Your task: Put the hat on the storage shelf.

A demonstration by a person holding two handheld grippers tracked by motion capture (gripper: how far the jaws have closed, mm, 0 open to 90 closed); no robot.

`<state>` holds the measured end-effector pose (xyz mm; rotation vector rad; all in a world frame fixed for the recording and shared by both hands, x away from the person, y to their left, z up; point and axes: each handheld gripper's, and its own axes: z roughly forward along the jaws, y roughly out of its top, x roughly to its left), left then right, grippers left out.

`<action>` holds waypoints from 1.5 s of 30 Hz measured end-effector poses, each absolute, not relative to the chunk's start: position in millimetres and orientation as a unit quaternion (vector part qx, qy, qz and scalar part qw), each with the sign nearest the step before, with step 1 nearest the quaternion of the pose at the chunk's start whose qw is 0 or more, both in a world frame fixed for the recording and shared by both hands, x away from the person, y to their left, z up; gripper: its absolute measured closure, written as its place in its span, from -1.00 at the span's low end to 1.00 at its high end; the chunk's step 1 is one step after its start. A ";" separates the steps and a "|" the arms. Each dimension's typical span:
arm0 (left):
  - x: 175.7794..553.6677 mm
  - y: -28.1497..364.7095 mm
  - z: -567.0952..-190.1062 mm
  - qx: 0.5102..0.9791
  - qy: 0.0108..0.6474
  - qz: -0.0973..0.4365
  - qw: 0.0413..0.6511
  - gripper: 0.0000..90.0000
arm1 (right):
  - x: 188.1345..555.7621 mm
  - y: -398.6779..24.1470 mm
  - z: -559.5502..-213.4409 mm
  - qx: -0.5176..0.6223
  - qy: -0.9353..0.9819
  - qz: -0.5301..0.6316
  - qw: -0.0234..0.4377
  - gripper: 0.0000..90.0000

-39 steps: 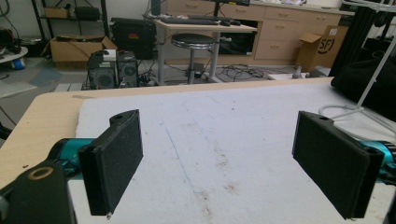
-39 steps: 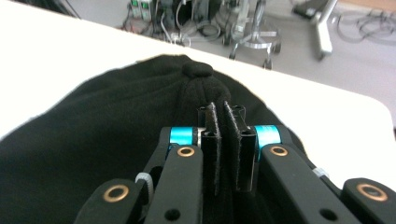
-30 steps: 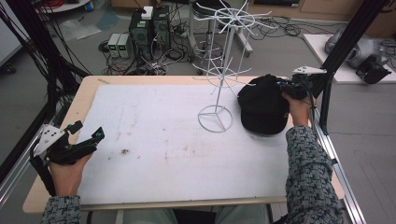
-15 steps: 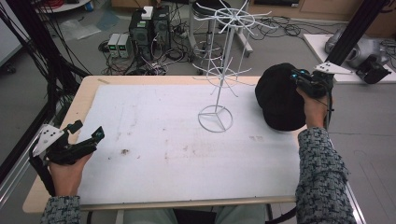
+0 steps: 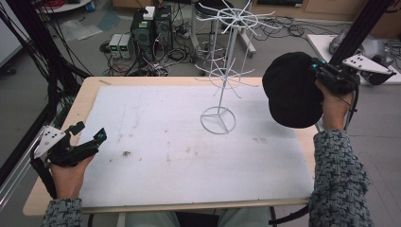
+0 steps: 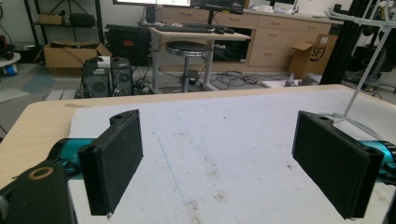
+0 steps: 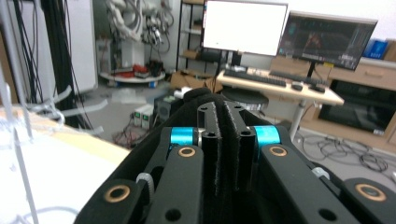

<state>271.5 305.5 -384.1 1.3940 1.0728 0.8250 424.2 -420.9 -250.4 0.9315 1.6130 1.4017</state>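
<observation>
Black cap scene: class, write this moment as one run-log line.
right gripper: shut on black cap, held above table | left gripper: open | white wire rack: bare

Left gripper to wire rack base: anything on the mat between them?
Nothing stands there: between left gripper and wire rack, the high view shows bare stained white mat.

A research lab is hosting the session: a black-framed recording rig is standing around the table (image 5: 61, 123), cables (image 5: 283, 26) are sprawling across the floor, and monitors (image 7: 245, 28) are glowing on desks behind.
</observation>
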 end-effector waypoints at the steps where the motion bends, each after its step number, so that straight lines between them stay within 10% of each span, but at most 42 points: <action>1: 271.3 305.3 -384.0 0.592 0.456 0.351 0.564 -0.64 | 421.9 -421.0 -246.0 0.365 0.633 0.556 0.397 0.91; 45: 267.7 304.8 -377.3 0.584 0.451 0.349 0.578 -0.64 | 345.5 -439.8 -109.1 0.268 0.513 0.700 0.417 0.91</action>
